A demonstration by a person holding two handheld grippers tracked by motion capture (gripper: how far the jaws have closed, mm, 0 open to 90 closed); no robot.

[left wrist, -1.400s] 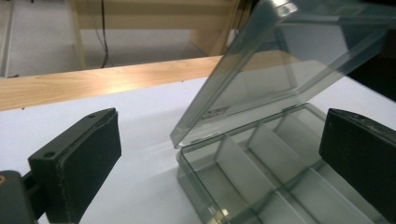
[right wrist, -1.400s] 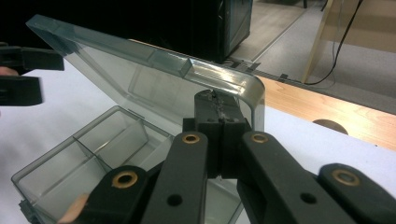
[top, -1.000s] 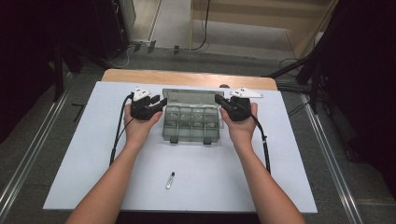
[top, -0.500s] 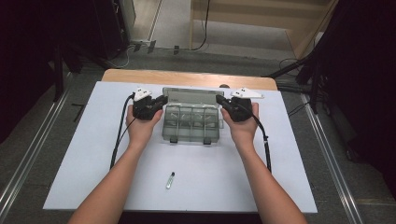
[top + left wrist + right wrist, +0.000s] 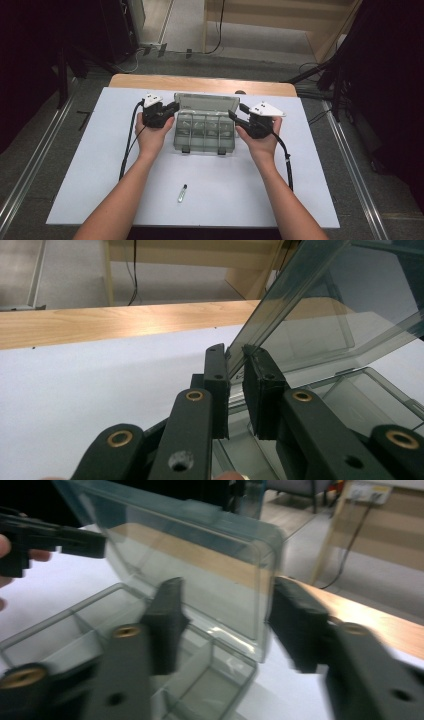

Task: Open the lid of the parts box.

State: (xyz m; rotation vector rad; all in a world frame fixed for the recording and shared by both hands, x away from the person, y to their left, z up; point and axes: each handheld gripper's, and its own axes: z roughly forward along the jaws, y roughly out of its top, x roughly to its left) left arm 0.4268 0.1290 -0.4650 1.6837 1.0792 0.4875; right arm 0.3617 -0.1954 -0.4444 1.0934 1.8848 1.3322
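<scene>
White table (image 5: 100,165), clear plastic box (image 5: 205,131)

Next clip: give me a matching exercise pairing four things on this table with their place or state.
Things:
1. left gripper
2. right gripper
3. box lid
4. small vial

States:
A. raised open
B. jaws apart, just opened off the lid's edge
C. lying alone on the white mat
D. clamped on the lid's edge

Pairs: 1-D, 2-B, 3-A, 4-C
</scene>
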